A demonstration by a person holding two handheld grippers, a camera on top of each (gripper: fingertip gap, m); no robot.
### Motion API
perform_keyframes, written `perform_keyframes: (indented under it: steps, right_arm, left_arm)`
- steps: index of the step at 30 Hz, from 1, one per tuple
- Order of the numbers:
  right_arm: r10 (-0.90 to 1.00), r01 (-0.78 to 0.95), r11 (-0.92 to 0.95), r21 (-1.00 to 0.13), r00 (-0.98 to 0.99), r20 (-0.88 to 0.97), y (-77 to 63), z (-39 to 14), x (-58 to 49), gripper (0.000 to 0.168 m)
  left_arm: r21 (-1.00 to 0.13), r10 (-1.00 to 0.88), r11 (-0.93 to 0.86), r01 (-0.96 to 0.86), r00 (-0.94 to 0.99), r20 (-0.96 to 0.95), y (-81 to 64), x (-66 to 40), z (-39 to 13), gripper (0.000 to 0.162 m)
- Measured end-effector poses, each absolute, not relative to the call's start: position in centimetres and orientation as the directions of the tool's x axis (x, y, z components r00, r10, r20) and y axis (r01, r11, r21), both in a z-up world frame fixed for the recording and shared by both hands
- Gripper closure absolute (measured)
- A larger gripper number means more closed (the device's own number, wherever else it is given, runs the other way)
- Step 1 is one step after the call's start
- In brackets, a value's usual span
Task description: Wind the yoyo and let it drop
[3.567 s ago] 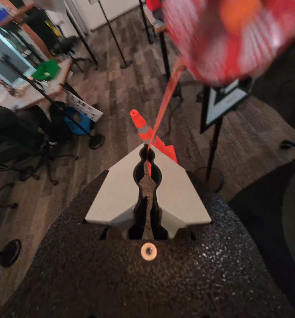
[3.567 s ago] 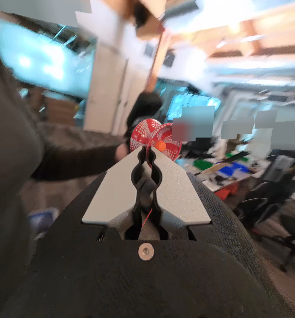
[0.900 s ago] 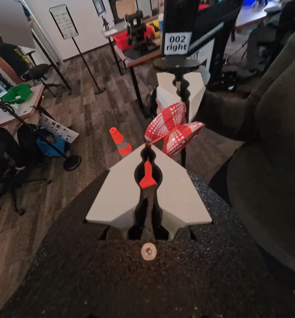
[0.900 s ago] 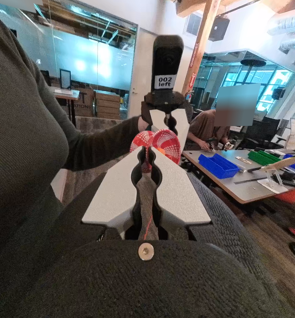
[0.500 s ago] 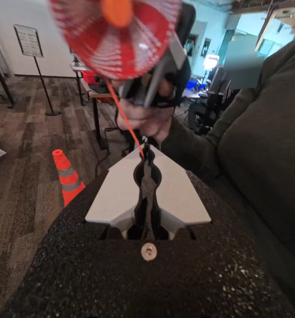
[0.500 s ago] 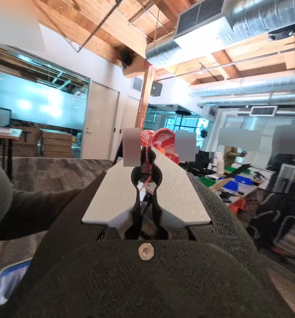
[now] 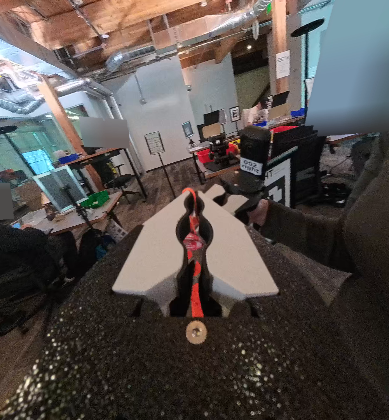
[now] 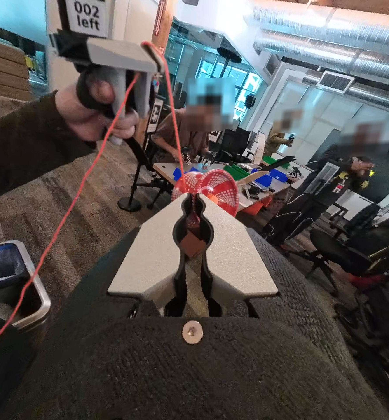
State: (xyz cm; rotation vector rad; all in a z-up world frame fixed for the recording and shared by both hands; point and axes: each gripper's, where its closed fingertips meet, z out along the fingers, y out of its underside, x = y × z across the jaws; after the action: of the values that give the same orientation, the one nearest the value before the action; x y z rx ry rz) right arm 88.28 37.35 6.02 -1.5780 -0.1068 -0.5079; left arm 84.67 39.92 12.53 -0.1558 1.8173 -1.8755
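The red yoyo (image 8: 214, 188) with white dots is held by its rim in my right gripper (image 8: 192, 196), which is shut on it. My left gripper (image 7: 192, 195) is shut on the red string (image 7: 197, 295), which loops over its tip. In the right wrist view the left gripper (image 8: 153, 54) is up and to the left of the yoyo. The string (image 8: 174, 118) runs from its tip down into the yoyo's groove, and a second strand hangs down to the lower left. In the left wrist view the yoyo (image 7: 192, 242) shows only through the gap between the fingers, and the right gripper (image 7: 223, 200) is just beyond.
A person's dark sleeves and hands hold both grippers. Tables (image 8: 166, 168) with blue and green bins, people and office chairs stand behind the yoyo. A metal-rimmed bin (image 8: 36, 293) is at the lower left. A sign stand (image 7: 154, 143) and more tables stand on the carpet. The gap from one gripper's tips to the other's is roughly 8 cm.
My left gripper has circled round the yoyo with the string and now points level, above and left of it. My right gripper has kept hold of the yoyo and tipped downward.
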Motion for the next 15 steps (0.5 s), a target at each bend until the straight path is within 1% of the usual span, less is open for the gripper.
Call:
perform_keyframes:
  steps: [2, 5, 7, 9, 10, 12, 13, 15]
  right_arm:
    - [-0.179, 0.362, -0.071, -0.929, 0.912, 0.369, 37.6, 5.8, 87.3, 0.167]
    - [0.016, 0.340, 0.004, -0.940, 0.940, 0.340, 38.3, 5.6, 84.1, 0.167]
    - [0.158, 0.313, 0.102, -0.944, 0.932, 0.326, 38.4, 6.3, 81.5, 0.167]
    - [0.235, 0.246, 0.261, -0.934, 0.922, 0.309, 37.9, 8.4, 79.6, 0.167]
    - [0.241, 0.214, 0.330, -0.919, 0.922, 0.302, 37.5, 9.6, 79.3, 0.167]
    - [0.151, 0.193, 0.420, -0.887, 0.949, 0.277, 37.0, 11.4, 80.6, 0.167]
    - [0.097, 0.202, 0.428, -0.881, 0.959, 0.267, 36.8, 11.8, 81.5, 0.168]
    - [-0.081, 0.258, 0.398, -0.880, 0.966, 0.247, 36.7, 11.9, 84.1, 0.168]
  left_arm:
    - [-0.958, -0.509, 0.047, 0.282, -0.819, -0.266, 40.9, 86.1, 12.8, 0.162]
    - [-0.964, -0.588, 0.057, 0.261, -0.771, -0.243, 42.1, 88.2, 12.6, 0.162]
    - [-0.971, -0.637, 0.092, 0.222, -0.736, -0.229, 42.9, 89.9, 11.6, 0.162]
    - [-0.979, -0.658, 0.137, 0.151, -0.725, -0.203, 43.3, 91.5, 9.4, 0.162]
    - [-0.983, -0.649, 0.148, 0.112, -0.739, -0.182, 43.2, 91.8, 8.1, 0.162]
    - [-0.987, -0.616, 0.156, 0.036, -0.778, -0.126, 42.5, 91.9, 5.6, 0.162]
    - [-0.986, -0.596, 0.165, 0.004, -0.796, -0.103, 42.0, 91.6, 4.4, 0.162]
    - [-0.980, -0.537, 0.197, -0.036, -0.840, -0.077, 40.8, 90.5, 2.5, 0.162]
